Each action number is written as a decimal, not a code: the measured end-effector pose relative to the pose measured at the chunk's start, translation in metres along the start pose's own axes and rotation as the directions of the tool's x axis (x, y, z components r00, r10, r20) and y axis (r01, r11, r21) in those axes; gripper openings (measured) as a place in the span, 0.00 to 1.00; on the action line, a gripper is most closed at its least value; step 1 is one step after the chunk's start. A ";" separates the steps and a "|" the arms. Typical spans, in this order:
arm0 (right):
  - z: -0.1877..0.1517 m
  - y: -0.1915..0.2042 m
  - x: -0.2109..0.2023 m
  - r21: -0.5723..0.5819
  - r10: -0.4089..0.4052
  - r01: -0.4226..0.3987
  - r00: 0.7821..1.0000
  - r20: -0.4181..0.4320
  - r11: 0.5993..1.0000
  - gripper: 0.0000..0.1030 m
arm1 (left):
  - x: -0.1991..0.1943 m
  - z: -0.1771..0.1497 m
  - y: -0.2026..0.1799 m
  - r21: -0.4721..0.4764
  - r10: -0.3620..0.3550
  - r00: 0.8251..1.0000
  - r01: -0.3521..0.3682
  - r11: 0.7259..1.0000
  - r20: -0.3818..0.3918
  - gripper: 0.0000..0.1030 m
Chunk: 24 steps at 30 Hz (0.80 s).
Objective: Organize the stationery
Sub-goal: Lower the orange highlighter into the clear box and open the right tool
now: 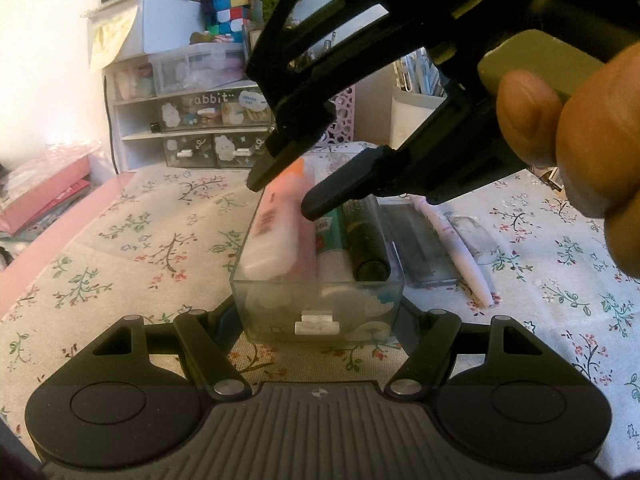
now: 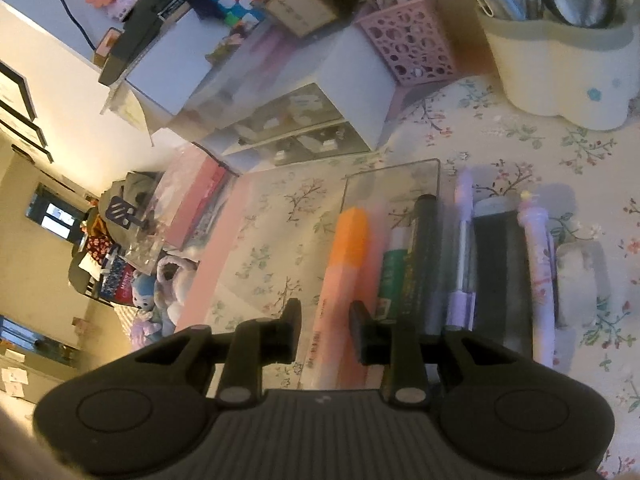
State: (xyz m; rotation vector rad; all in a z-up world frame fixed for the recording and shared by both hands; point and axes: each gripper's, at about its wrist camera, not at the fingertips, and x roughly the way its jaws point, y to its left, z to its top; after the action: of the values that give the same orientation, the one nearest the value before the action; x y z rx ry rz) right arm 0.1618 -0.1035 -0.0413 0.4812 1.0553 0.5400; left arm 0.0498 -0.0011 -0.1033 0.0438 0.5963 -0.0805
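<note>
Left wrist view: the left gripper point(image 1: 318, 312) stood wide open, its 2 fingers flanking the near end of a clear drawer tray point(image 1: 320, 308) on the floral tablecloth point(image 1: 140, 248). Whether the pads touched the tray walls could not be told. Inside the tray, ahead of the tool, lay an orange highlighter point(image 1: 276, 232), a green-labelled tube point(image 1: 332, 236) and a black marker point(image 1: 366, 240). To the tool's right of the tray, on the cloth, lay a dark flat case point(image 1: 424, 248), a white pen point(image 1: 452, 244) and an eraser point(image 1: 476, 236). The right gripper point(image 1: 280, 196) descended from above, held in the person's hand point(image 1: 580, 136), its 2 fingers parted either side of the highlighter's far end.

Right wrist view: the right gripper point(image 2: 325, 334) was partly open, with the orange highlighter point(image 2: 340, 280) running between its fingers; neither pad visibly pressed on it (some blur here). Right of the tool lay the green-labelled tube point(image 2: 394, 264), the black marker point(image 2: 424, 256), a purple pen point(image 2: 462, 248), the dark flat case point(image 2: 502, 276), the white pen point(image 2: 540, 276) and the eraser point(image 2: 580, 280). Further ahead stood a drawer organiser point(image 2: 304, 120), a pink perforated holder point(image 2: 408, 48) and a white pen pot point(image 2: 560, 68).
</note>
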 end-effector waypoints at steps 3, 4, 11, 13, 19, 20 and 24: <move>0.000 -0.001 -0.002 -0.017 0.006 -0.006 1.000 0.004 1.000 0.29 | 0.000 0.000 0.000 0.000 0.000 1.000 0.000 1.000 0.000 0.70; 0.000 -0.003 -0.004 -0.015 0.012 -0.011 1.000 0.010 1.000 0.29 | 0.000 0.000 0.000 -0.001 0.000 1.000 0.000 1.000 0.000 0.70; 0.003 -0.038 -0.052 0.055 0.020 -0.030 0.986 0.167 0.998 0.29 | -0.002 -0.001 0.000 -0.007 0.001 1.000 -0.001 1.000 0.005 0.70; 0.004 -0.056 -0.067 0.090 -0.021 0.001 0.976 0.216 0.996 0.29 | -0.002 -0.001 0.000 -0.009 0.001 1.000 0.000 1.000 0.006 0.70; -0.006 -0.095 -0.082 0.151 -0.175 0.141 0.953 0.245 0.978 0.29 | -0.005 -0.002 0.005 -0.030 0.011 1.000 -0.011 0.999 0.000 0.70; -0.008 -0.096 -0.082 0.148 -0.188 0.155 0.951 0.246 0.977 0.29 | -0.005 -0.002 0.006 -0.029 0.013 1.000 -0.012 0.999 0.001 0.70; -0.010 -0.089 -0.076 0.088 -0.190 0.173 0.952 0.239 0.981 0.29 | -0.007 -0.004 0.008 -0.030 0.018 1.000 -0.018 0.999 0.007 0.70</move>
State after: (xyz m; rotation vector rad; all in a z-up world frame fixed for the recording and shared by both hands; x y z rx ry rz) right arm 0.1398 -0.2185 -0.0483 0.4894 0.8695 0.2742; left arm 0.0419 0.0074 -0.1026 0.0203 0.5899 -0.0544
